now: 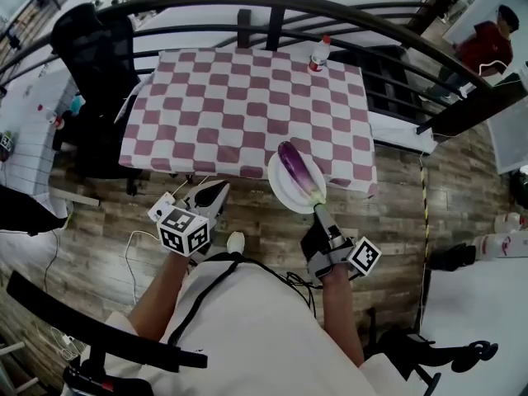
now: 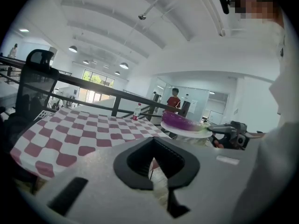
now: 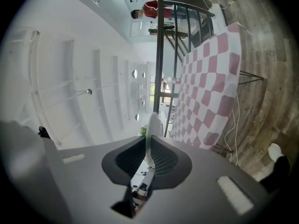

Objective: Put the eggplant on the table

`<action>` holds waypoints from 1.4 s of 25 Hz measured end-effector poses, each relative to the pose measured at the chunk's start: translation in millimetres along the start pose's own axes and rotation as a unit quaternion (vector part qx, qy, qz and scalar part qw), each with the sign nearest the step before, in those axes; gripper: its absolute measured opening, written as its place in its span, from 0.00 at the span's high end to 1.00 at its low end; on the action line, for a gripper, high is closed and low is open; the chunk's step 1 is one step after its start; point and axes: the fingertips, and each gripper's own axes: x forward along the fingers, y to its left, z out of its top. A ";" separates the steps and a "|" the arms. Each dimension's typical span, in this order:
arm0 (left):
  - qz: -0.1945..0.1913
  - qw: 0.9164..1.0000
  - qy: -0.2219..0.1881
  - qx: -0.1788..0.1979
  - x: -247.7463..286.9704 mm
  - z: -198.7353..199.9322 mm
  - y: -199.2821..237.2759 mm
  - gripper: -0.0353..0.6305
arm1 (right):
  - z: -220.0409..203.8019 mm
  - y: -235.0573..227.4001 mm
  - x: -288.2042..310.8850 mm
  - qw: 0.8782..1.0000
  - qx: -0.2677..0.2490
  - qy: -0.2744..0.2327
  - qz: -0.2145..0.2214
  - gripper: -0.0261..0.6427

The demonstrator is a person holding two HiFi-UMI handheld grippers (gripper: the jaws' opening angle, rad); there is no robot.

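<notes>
A purple eggplant [image 1: 299,170] with a green stem lies on a white plate [image 1: 285,190]. The plate hangs over the front right edge of the table [image 1: 247,97], which wears a pink-and-white checked cloth. My right gripper [image 1: 318,210] is shut on the plate's near rim. In the right gripper view the plate [image 3: 153,129] shows edge-on between the jaws. My left gripper [image 1: 213,195] hovers just before the table's front edge, shut and holding nothing. The left gripper view shows the eggplant [image 2: 180,122] on the plate [image 2: 187,132] at right, level with the tabletop [image 2: 79,134].
A plastic bottle [image 1: 318,54] stands at the table's far right edge. A dark railing [image 1: 272,7] curves behind the table. A black office chair [image 1: 91,48] is at the left. A person in red [image 1: 487,44] stands far right. White cables [image 1: 136,250] trail on the wooden floor.
</notes>
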 end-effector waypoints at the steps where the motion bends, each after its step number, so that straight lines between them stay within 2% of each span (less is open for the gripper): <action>1: 0.001 1.000 0.000 0.000 1.3 3.3 8.9 0.94 | 0.1 0.3 7.3 1.000 -0.001 -0.002 0.000 0.90; 18: -0.010 1.000 0.008 0.008 28.2 30.6 109.5 0.94 | -2.1 -12.2 96.2 1.000 -0.002 -0.022 -0.022 0.90; 30: 0.027 1.000 0.012 -0.002 43.0 24.8 131.7 0.94 | 10.3 -24.2 123.3 1.000 0.014 -0.005 -0.023 0.90; 35: 0.050 0.999 0.002 -0.016 58.5 34.7 143.9 0.94 | 31.6 -31.5 151.8 0.999 0.011 0.025 -0.021 0.90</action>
